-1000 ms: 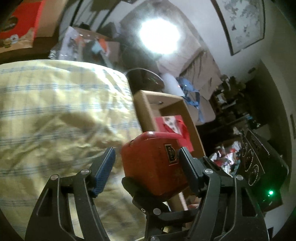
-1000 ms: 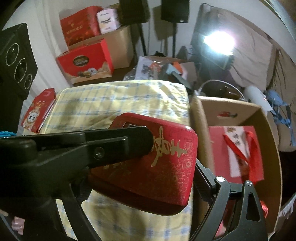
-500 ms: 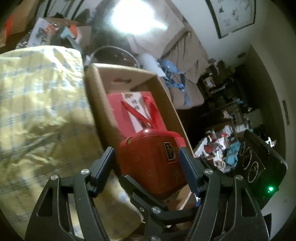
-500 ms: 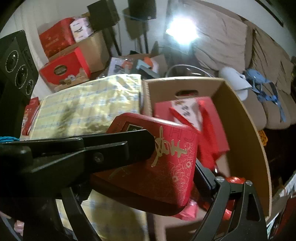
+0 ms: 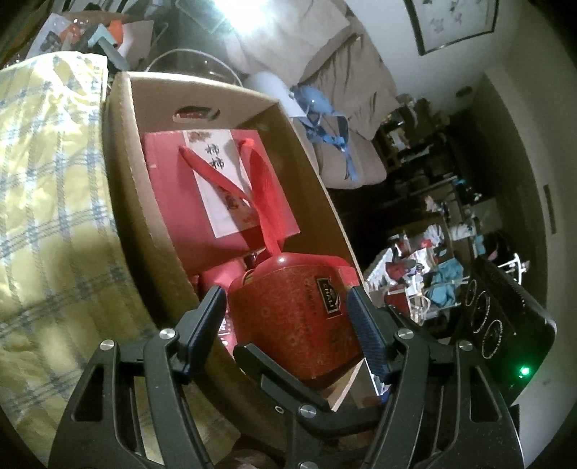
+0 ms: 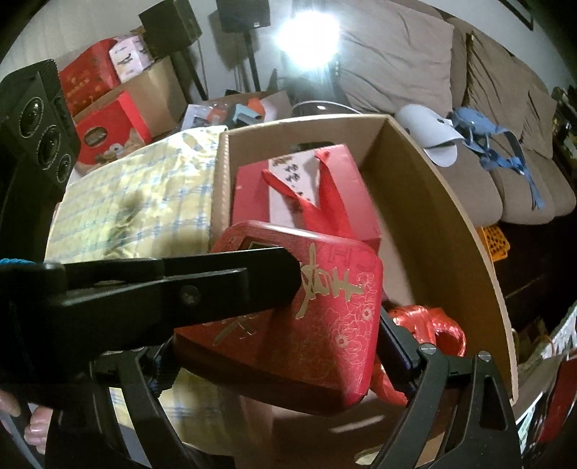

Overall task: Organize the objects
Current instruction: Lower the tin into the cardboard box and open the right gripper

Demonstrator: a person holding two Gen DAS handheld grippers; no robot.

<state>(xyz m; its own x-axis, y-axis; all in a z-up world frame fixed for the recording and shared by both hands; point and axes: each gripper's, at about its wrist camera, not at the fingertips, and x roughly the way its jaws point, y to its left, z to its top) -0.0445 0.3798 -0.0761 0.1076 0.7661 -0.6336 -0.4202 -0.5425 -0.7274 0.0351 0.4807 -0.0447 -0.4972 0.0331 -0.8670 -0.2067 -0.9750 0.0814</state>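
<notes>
Broadly, a brown sofa (image 6: 396, 54) fills the back of the room. The right wrist view shows its whole row of cushions, while the left wrist view catches only one end, plus a framed picture (image 5: 454, 21) on the wall that the other view misses. In front of the sofa, a yellow checked cloth (image 5: 47, 180) covers a surface, and an open cardboard box (image 5: 122, 151) stands just beside it.

A red gift bag (image 5: 173, 202) with ribbon handles and a white label lies flat inside the box, towards its far end. The red tin (image 6: 335, 324), lettered in gold, hangs tilted in the air over the near end of the box and touches nothing inside it.

The right gripper (image 6: 274, 353) grasps the tin across its width. One pad presses on the tin's right edge. The other is mostly hidden behind the left gripper's finger, which lies across the tin's lid.

The left gripper (image 5: 286, 294) straddles the tin loosely. Its own view shows the blue pad on the right against the tin's patterned face and the other pad standing just clear, so it is released rather than clamped.

Only the right wrist view shows a shiny red ribbon bundle (image 6: 429, 324) in the box below the tin, and fingertips (image 6: 32, 425) of a hand at the lower left edge. Only the left wrist view shows a small green light (image 5: 523, 371) on the black camera unit.
</notes>
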